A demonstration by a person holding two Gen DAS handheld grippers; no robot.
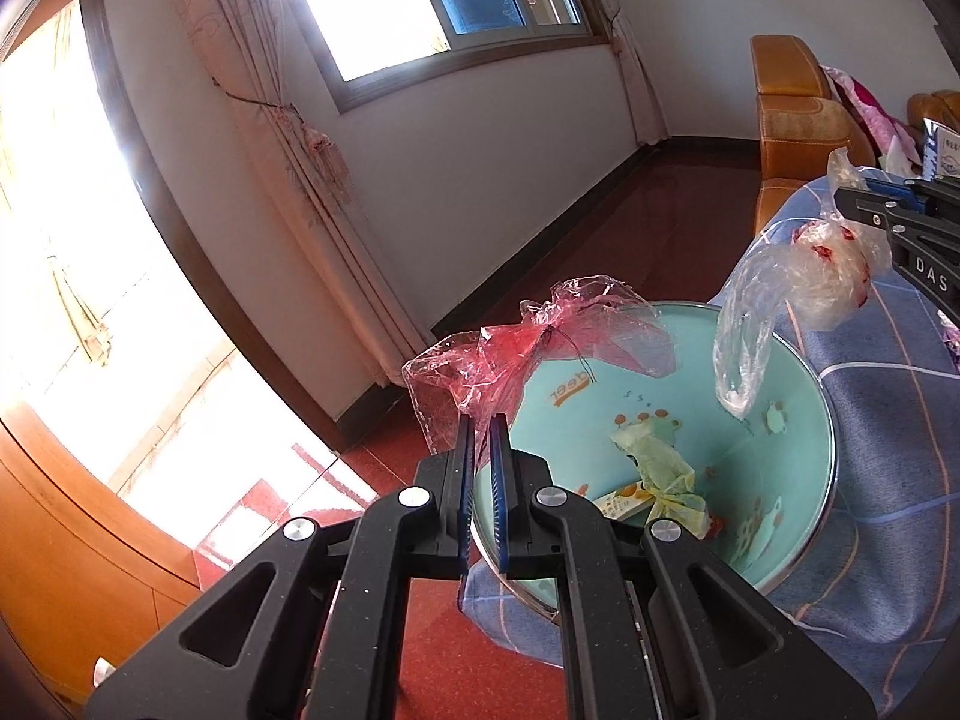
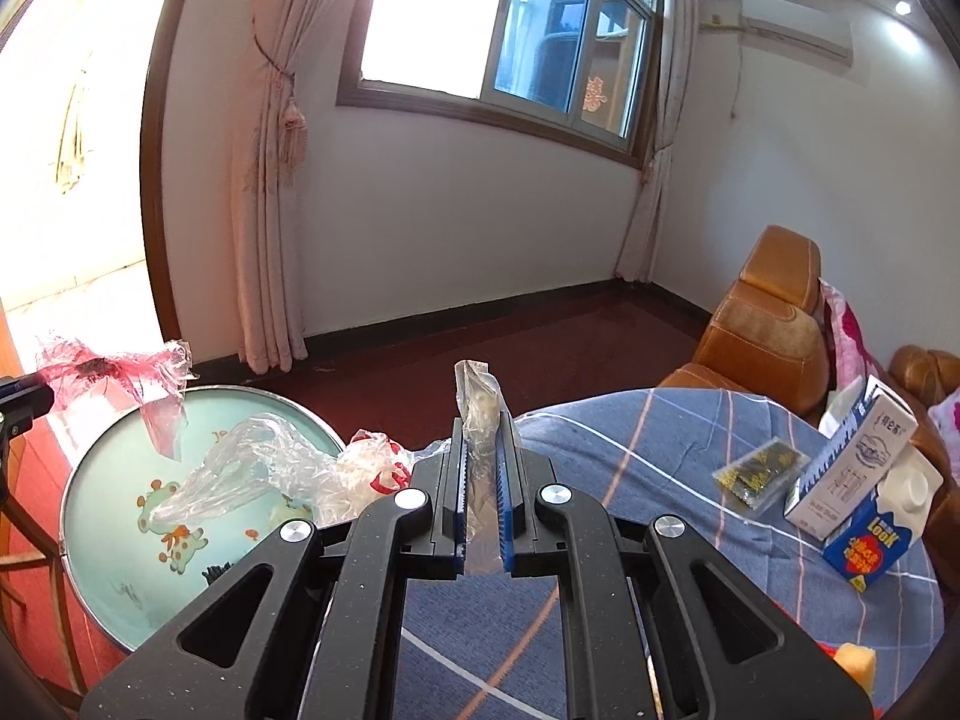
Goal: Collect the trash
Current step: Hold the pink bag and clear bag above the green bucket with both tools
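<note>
My left gripper point(image 1: 480, 429) is shut on a crumpled red cellophane wrapper point(image 1: 528, 348), which hangs over the near rim of a turquoise basin point(image 1: 798, 450) with cartoon prints. Inside the basin lie a yellowish wrapper point(image 1: 660, 474) and small scraps. My right gripper point(image 2: 482, 420) is shut on a clear plastic bag point(image 2: 264, 468) with red print; the bag dangles over the basin point(image 2: 120, 570). From the left wrist view the same clear bag point(image 1: 798, 282) hangs from the right gripper point(image 1: 864, 204) above the basin's far rim. The red wrapper point(image 2: 114, 378) shows at the left of the right wrist view.
A blue checked cloth point(image 2: 648, 468) covers the surface beside the basin. On it stand two milk cartons point(image 2: 864, 480) and a small dark snack packet point(image 2: 759, 471). An orange leather sofa point(image 2: 768, 312) stands behind. Red floor point(image 1: 492, 660), curtains and a window lie beyond.
</note>
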